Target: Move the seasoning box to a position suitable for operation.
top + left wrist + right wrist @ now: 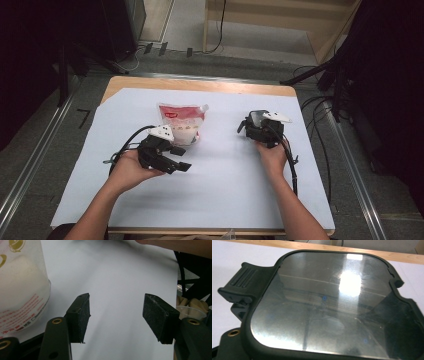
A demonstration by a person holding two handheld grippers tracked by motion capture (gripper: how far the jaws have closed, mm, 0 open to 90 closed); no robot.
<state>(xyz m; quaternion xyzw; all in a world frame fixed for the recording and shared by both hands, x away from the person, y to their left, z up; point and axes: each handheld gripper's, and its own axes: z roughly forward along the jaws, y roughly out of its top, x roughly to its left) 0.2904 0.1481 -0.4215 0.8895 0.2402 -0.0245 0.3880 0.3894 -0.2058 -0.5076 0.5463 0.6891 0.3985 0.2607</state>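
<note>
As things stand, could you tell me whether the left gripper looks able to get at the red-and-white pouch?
Probably yes. The left gripper has its jaws open with nothing between them, and the red-and-white pouch lies just beside it on the white sheet, with nothing in between; it would only need to turn toward it.

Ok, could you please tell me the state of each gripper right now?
Left gripper: open, holding nothing, beside the pouch.
Right gripper: cannot tell; a dark box sits right against it.
</note>
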